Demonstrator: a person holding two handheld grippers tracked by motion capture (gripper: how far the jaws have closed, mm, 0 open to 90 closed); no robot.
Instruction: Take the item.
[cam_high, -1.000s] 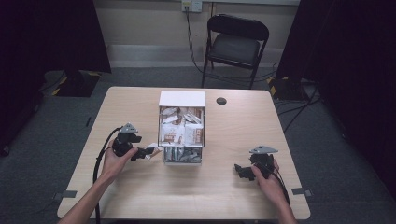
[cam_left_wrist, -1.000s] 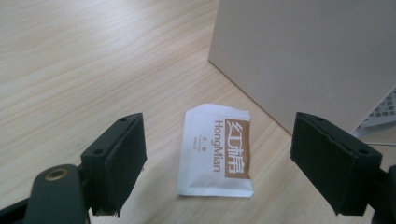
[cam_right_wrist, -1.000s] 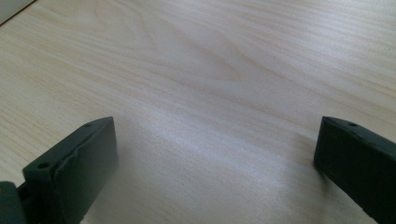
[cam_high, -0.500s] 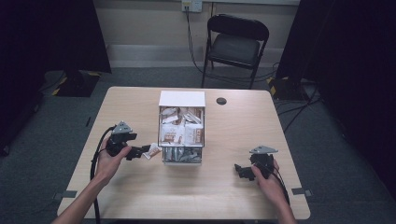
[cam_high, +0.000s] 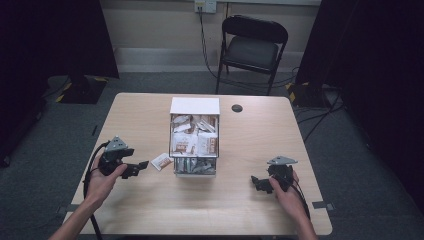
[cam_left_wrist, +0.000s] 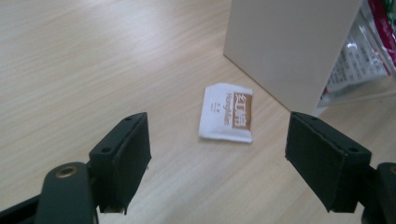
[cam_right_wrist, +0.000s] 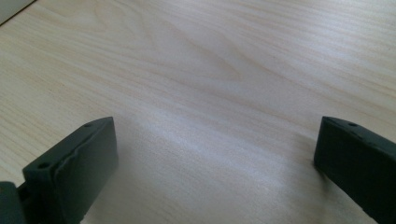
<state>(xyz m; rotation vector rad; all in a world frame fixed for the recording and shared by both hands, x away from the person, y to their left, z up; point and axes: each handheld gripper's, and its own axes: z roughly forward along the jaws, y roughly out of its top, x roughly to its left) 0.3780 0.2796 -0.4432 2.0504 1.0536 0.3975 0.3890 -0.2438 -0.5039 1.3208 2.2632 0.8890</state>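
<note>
Left gripper (cam_high: 141, 165) has backed off from the sachet (cam_high: 161, 161), which lies flat on the table (cam_high: 150, 210) just left of the box (cam_high: 194, 106); jaws stand wide and have eased in slightly, nothing between them. Sachet looks set down, apart from the box wall and not touching it. Right gripper (cam_high: 256, 182) rests low on the bare wood, well right of the box, jaws wide open and empty.

My read: the step is unloading sachets from the box one at a time. To do it well — pull the left gripper fully clear before swinging back, so a jaw doesn't drag the sachet; go into the box from above, not through the clear front; pinch one packet by an edge, since they're packed tight and a neighbour could ride up with it.

View differences: left gripper view shows the sachet (cam_left_wrist: 227, 113) close up — white with a brown band, slightly puffed, lying near the box's blank side wall (cam_left_wrist: 285, 44); the high view gives none of that, but does show the box crammed with packets (cam_high: 192, 141) and both hands' spacing. Right gripper view adds just wood grain between open jaws.
</note>
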